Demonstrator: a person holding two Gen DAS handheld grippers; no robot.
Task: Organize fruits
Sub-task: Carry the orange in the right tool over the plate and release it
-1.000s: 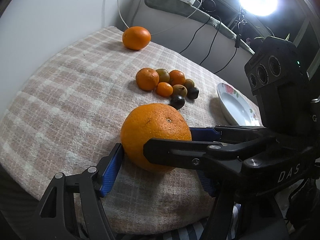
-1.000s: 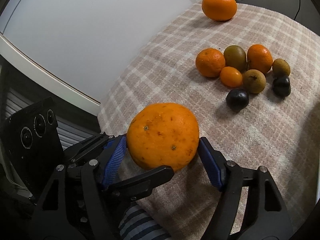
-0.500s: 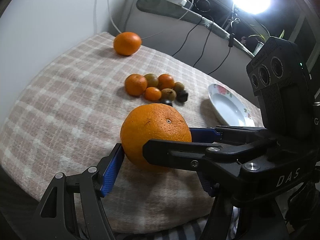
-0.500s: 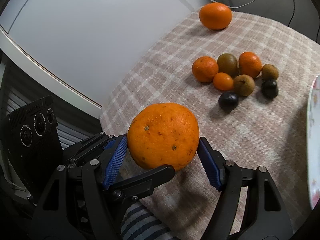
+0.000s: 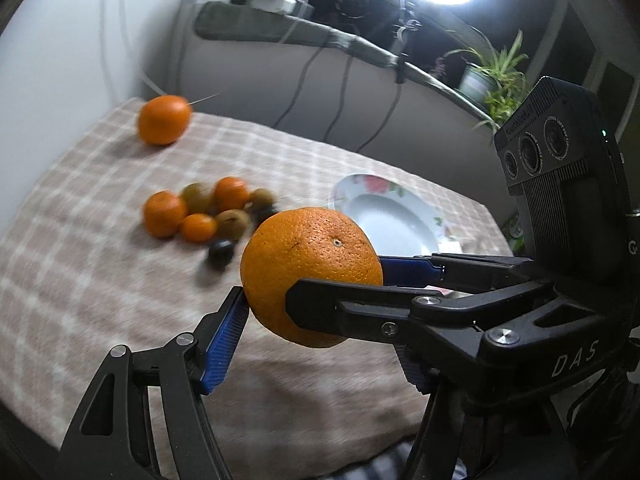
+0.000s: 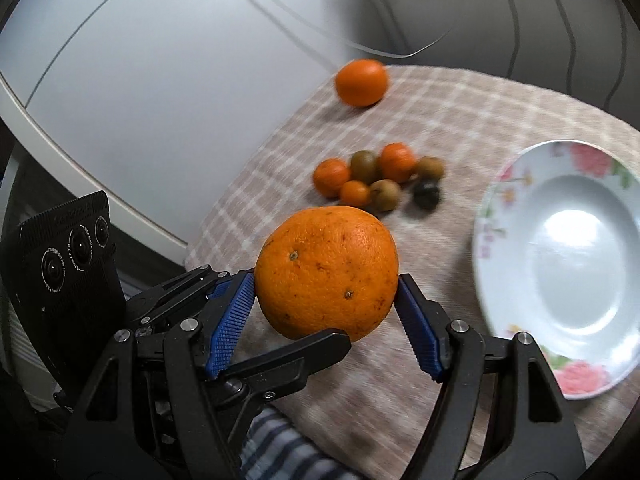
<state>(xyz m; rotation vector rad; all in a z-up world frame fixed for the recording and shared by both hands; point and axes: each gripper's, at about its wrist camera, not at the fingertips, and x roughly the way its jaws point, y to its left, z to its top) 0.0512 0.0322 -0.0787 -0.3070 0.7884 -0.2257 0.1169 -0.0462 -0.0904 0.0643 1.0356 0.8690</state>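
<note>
Oranges were the matter in hand: one large orange [image 6: 326, 272] was clamped between both grippers at once, lifted clear of the checked cloth [image 6: 440, 112]. In the right wrist view the right gripper [image 6: 326, 308] had its blue pads pressed on the fruit's left and right flanks. In the left wrist view the left gripper [image 5: 310, 300] gripped the same orange [image 5: 311, 276], one pad at its near left, the other at its far right. Sharing the load this way probably kept so big and round a fruit from rolling out of either pair of jaws.

Right of the fruit lay a white floral plate [image 6: 496, 184], bare, and the likely place for it. Farther off sat a cluster of small fruits [image 6: 376, 178], mandarins with brownish and dark ones, packed close together. A second large orange [image 6: 361, 82] rested alone near the far edge of the cloth, well apart from the cluster.

Judging by that, sorting had hardly begun; nothing was yet on the plate, and the carried orange hung near its rim.
</note>
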